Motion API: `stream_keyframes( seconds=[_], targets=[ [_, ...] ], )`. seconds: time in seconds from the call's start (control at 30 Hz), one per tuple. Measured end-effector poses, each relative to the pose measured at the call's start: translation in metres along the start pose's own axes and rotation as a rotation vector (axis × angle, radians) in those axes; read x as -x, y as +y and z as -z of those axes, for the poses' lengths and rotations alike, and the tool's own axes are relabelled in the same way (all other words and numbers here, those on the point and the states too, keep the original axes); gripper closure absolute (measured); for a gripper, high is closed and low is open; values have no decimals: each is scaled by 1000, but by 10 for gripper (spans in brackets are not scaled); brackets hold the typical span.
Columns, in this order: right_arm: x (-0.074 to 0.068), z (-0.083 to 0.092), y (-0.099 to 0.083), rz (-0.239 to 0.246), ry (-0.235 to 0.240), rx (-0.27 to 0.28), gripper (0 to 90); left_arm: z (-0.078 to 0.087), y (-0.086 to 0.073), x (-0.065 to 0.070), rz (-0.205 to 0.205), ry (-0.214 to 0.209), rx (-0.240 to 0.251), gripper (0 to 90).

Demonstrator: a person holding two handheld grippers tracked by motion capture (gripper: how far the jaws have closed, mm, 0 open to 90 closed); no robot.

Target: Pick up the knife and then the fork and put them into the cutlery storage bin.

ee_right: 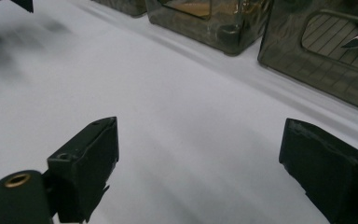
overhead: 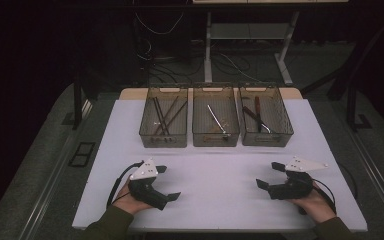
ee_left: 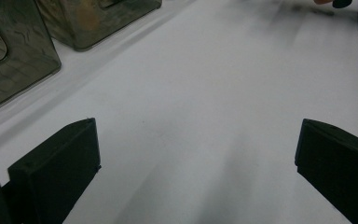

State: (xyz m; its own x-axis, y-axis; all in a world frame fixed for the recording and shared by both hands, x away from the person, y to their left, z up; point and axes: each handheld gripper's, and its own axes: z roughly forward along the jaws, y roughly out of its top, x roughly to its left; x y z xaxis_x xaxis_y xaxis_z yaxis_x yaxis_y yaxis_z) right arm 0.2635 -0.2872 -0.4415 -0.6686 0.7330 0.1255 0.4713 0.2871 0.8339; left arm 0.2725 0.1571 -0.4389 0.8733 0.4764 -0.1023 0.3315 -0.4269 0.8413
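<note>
The left gripper has its fingers spread wide with nothing between them, just bare white bench below. It sits low at the near left of the bench, held in the person's left hand, and points toward the middle. The right gripper is the same: fingers wide apart, empty, over bare bench, held in the right hand at the near right and pointing inward. The two grippers are well apart from each other.

Farther out, three smoky see-through bins stand side by side along the far part of the bench, well apart from both grippers. The left bin holds several long dark tools. The middle bin holds one slim shiny tool lying aslant. The right bin holds a few tools, dark and metal, crossing one another. In the left gripper view two bins show at the upper left; in the right gripper view bins run along the top.
</note>
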Motion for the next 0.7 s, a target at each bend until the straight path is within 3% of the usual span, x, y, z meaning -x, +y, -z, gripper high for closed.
stream_keyframes(
  seconds=[0.2,0.5,0.7],
  targets=[
    [-2,3,-7,1,10,-14,120,0,0,0,-1,-1,-1,0],
    [-7,0,-9,48,25,-35,120,0,0,0,-5,3,-7,0],
    [-6,1,-8,38,26,-24,120,-1,0,0,-4,3,-8,0]
  ],
)
